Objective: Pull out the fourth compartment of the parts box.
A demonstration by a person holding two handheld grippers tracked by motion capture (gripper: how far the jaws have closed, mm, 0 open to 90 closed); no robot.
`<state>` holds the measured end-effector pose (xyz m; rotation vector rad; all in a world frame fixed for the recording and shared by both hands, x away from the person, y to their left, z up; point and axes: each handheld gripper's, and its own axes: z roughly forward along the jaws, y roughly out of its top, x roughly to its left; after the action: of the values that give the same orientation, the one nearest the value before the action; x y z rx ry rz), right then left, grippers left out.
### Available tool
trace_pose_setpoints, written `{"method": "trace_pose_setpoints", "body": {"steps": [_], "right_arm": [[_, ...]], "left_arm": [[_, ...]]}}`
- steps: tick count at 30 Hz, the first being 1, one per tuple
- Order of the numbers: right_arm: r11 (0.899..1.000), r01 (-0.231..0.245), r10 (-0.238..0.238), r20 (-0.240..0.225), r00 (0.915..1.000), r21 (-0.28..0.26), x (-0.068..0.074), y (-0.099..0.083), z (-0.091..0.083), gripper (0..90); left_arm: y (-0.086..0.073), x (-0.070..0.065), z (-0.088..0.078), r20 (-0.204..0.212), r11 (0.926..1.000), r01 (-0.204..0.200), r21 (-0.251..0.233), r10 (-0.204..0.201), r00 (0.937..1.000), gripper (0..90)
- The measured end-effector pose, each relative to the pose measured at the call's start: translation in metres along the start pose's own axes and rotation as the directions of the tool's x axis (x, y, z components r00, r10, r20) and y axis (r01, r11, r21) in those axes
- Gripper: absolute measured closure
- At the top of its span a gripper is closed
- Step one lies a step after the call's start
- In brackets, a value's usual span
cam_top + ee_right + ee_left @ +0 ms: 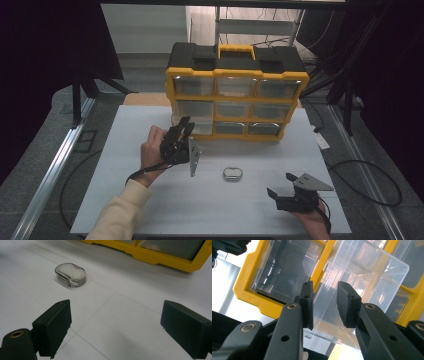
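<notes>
A yellow and black organiser cabinet (pixel 214 91) with clear drawers stands at the back of the white table (pixel 150 200). Its bottom-left clear drawer (pixel 202 125) is pulled partway out. My left gripper (pixel 187 122) is at that drawer's front. In the left gripper view the jaws (pixel 324 305) stand narrow, closed on the clear drawer (pixel 367 277) at its front wall. A small grey rounded case (pixel 232 174) lies mid-table. My right gripper (pixel 280 184) hovers wide open near the front right, with the case (pixel 70 274) ahead of it and to its left.
The cabinet's yellow frame (pixel 160 257) runs along the top of the right gripper view. Bare white table lies between the case and the right gripper. Metal rails and cables run on the floor at both sides of the table.
</notes>
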<state>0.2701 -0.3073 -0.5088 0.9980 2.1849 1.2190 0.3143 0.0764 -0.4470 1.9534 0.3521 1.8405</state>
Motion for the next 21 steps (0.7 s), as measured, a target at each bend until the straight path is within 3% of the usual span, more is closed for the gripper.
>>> {"method": "trace_pose_setpoints", "body": {"steps": [21], "right_arm": [[1.000,-0.001,0.001,0.001,1.0000,0.000,0.0000,0.0000,-0.0001,10.4]], "left_arm": [[-0.0004,-0.0023,-0.0079,-0.002,0.9999,-0.005,-0.014,0.005,1.0000,67.4]]}}
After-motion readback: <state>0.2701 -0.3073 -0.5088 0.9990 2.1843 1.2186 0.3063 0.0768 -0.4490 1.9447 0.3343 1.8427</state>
